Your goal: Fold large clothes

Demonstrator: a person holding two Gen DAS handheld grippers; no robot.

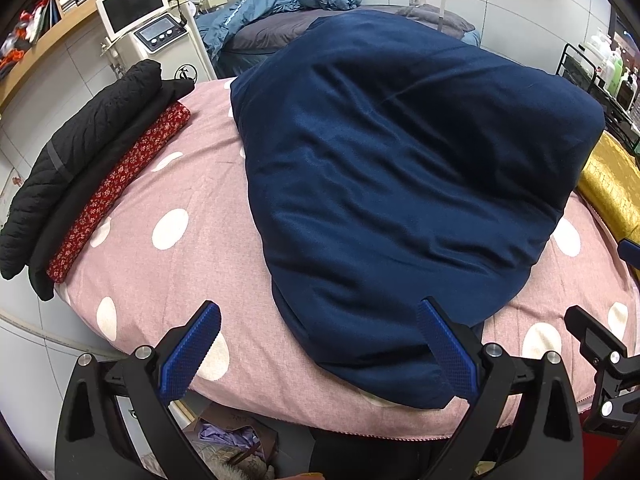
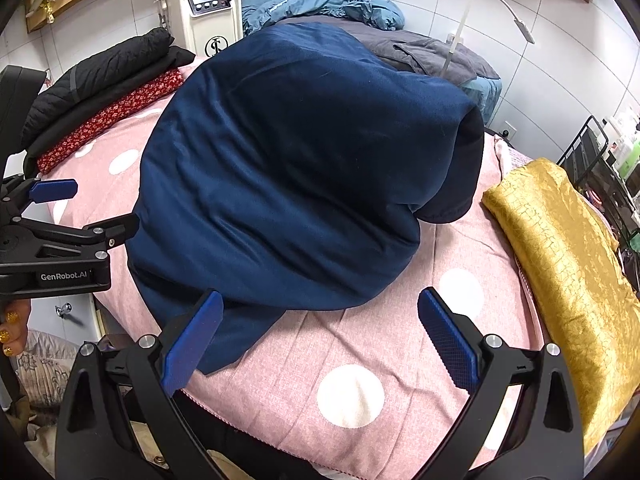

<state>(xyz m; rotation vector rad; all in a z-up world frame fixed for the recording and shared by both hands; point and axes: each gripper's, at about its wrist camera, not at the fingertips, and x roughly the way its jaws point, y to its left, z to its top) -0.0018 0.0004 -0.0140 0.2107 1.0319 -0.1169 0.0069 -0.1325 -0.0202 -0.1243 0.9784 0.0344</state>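
A large navy blue garment (image 1: 404,184) lies folded in a thick bundle on the pink polka-dot bed cover (image 1: 180,184); it also shows in the right wrist view (image 2: 296,168). My left gripper (image 1: 320,348) is open and empty at the bundle's near left corner, just above the bed's front edge. My right gripper (image 2: 320,336) is open and empty at the bundle's near right corner, above bare cover (image 2: 360,344). The left gripper also shows at the left edge of the right wrist view (image 2: 86,208).
A stack of folded clothes, black over red floral (image 1: 96,176), lies along the bed's left side. A folded gold cloth (image 2: 560,248) lies on the right side. A white machine with a screen (image 1: 148,20) and a second bed with blue bedding (image 1: 288,4) stand behind.
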